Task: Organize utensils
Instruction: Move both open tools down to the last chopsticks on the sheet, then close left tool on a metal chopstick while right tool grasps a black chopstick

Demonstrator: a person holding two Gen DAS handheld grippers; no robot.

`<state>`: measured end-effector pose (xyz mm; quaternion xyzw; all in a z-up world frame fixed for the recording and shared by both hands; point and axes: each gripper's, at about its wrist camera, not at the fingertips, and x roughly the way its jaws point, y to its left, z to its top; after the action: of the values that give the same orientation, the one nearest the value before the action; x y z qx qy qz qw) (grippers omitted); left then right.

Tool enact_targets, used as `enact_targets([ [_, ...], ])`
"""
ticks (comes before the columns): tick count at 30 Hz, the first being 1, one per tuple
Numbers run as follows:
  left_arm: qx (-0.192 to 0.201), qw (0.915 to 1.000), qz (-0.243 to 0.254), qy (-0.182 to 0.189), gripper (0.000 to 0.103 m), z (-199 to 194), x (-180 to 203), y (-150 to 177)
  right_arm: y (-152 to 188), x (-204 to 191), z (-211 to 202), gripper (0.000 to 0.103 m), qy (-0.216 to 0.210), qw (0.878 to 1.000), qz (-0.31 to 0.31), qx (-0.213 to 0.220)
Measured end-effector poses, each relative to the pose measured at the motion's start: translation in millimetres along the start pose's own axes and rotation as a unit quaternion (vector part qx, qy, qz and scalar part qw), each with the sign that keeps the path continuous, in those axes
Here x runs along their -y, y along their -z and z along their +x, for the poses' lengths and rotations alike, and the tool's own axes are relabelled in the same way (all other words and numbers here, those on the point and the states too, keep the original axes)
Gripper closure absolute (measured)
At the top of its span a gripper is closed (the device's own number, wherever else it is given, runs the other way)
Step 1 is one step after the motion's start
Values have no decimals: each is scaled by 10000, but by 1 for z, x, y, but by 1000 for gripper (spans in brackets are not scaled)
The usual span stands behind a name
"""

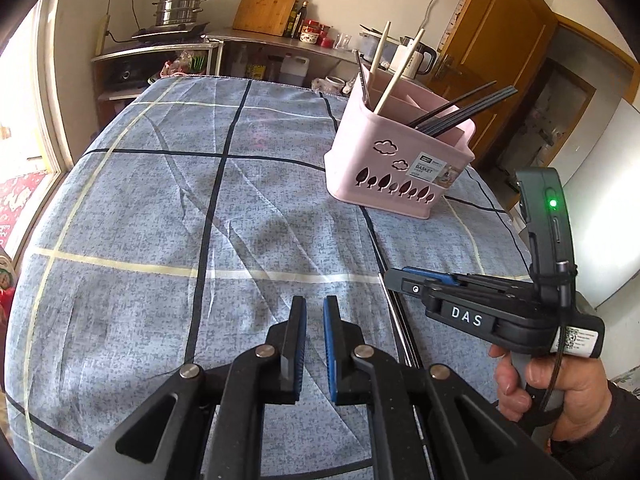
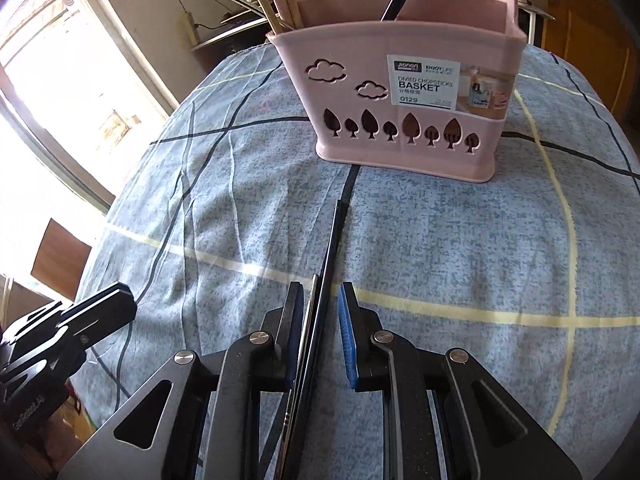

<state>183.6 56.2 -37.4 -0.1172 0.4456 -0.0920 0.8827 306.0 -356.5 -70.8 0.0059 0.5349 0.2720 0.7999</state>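
Observation:
A pink divided chopstick basket [image 1: 394,160] [image 2: 408,92] stands on the blue checked cloth. It holds wooden chopsticks [image 1: 396,76] on its left side and black chopsticks [image 1: 464,110] on its right. A black chopstick [image 2: 330,256] and a thin metal one [image 2: 308,320] lie on the cloth, pointing at the basket. My right gripper [image 2: 318,300] [image 1: 394,278] is open, its jaws on either side of those two sticks, just above the cloth. My left gripper [image 1: 315,308] is open and empty, low over the cloth to the left of them.
The cloth-covered table [image 1: 160,220] drops off at the near and right edges. A counter [image 1: 280,40] with a steamer pot [image 1: 180,10], cutting board, bottles and kettle stands behind. A wooden door [image 1: 500,60] is at the back right, a window [image 2: 48,80] at the left.

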Motion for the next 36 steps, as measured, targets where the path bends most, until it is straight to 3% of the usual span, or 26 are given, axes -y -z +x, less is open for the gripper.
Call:
enact_targets([
  [3, -54, 10000, -23, -48, 95, 4, 0, 0, -5, 4, 12, 86, -34, 9999, 42, -91],
  [5, -80, 10000, -24, -44, 95, 7, 2, -1, -6, 7, 13, 94, -13, 10000, 39, -75],
  [12, -335, 9993, 161, 56, 95, 26, 24, 4, 6, 37, -3, 95, -269, 9990, 343, -57],
  [19, -652, 9963, 469, 309, 95, 62, 58, 8, 22, 66, -21, 96, -163, 9988, 450, -62],
  [26, -777, 9944, 712, 123, 95, 92, 81, 5, 32, 101, -42, 95, 48, 9979, 637, -31],
  [36, -694, 9929, 929, -281, 97, 106, 98, -2, 10, 91, -27, 95, 384, 9968, 702, -59],
])
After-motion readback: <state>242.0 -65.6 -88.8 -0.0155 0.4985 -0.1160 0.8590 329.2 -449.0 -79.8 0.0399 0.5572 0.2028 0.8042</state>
